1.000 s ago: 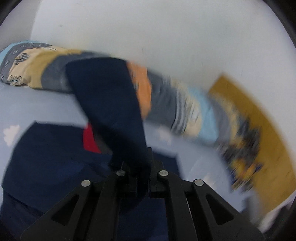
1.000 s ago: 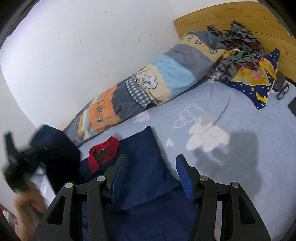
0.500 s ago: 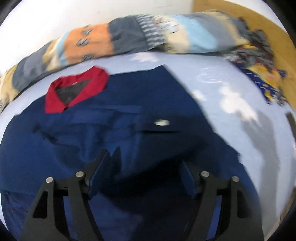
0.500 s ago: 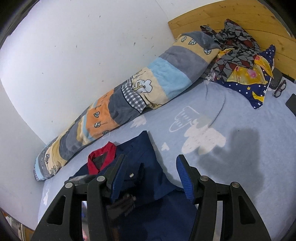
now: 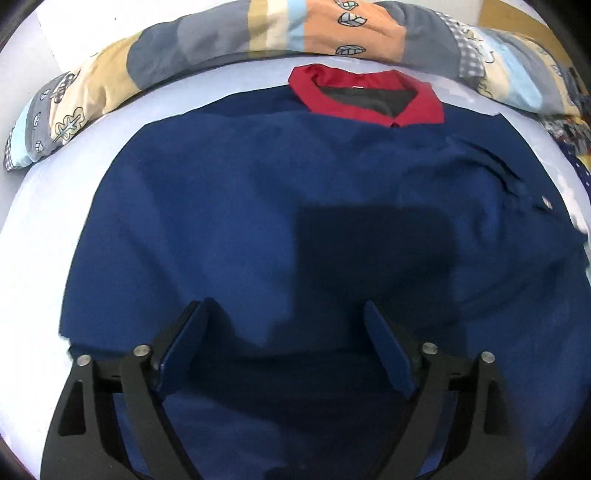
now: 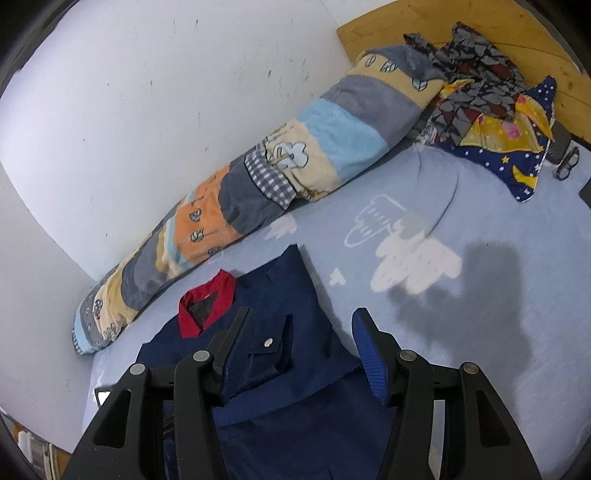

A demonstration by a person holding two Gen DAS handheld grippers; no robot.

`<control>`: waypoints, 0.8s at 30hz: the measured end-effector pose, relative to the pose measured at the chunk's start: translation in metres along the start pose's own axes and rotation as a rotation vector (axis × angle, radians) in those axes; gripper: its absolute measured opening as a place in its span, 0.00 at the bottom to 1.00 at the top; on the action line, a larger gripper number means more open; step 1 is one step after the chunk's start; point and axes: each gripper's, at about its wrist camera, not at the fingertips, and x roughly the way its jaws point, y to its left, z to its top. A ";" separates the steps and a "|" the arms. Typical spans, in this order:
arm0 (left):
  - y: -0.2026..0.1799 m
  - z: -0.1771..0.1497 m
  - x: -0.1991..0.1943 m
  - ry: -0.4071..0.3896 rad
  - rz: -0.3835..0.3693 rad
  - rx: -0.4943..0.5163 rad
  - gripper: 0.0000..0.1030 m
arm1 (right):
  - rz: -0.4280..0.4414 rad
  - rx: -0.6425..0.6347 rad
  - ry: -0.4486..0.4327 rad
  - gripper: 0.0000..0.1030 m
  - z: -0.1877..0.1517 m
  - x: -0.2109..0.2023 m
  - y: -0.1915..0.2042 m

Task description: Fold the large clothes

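My left gripper (image 5: pixel 291 345) just opened wide, nothing between, over 1 navy jacket (image 5: pixel 258 221); right gripper (image 6: pixel 301 350) half-open, empty. Bare sheet (image 6: pixel 480 295) at 3 o'clock, 1 bolster (image 6: pixel 258 177) at 12.

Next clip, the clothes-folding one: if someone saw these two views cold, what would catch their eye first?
Probably the navy jacket with its red collar, spread flat on the pale blue bed sheet and filling the left wrist view. Behind it, along the white wall, lies a long patchwork bolster in orange, grey and light blue. At the wooden headboard sits a heap of patterned cloth.
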 end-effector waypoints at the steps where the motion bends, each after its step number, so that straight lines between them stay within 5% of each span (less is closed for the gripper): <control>1: -0.001 -0.001 -0.004 -0.004 0.006 0.009 0.85 | 0.002 0.002 0.003 0.56 -0.001 0.001 0.000; 7: -0.042 0.029 -0.047 -0.170 -0.005 0.040 0.85 | 0.007 0.002 0.000 0.56 -0.003 0.000 0.003; 14: -0.171 0.047 -0.010 -0.111 -0.023 0.247 0.85 | -0.008 -0.010 0.008 0.56 -0.003 0.006 0.005; 16: -0.192 0.037 0.001 -0.124 0.024 0.276 0.86 | -0.012 -0.014 0.010 0.56 -0.003 0.007 0.005; 21: -0.196 0.048 -0.020 -0.209 0.025 0.280 0.85 | 0.007 -0.003 0.014 0.56 -0.001 0.006 0.003; 24: -0.180 0.073 -0.013 -0.193 0.055 0.239 0.85 | 0.008 -0.006 0.008 0.56 -0.001 0.005 0.003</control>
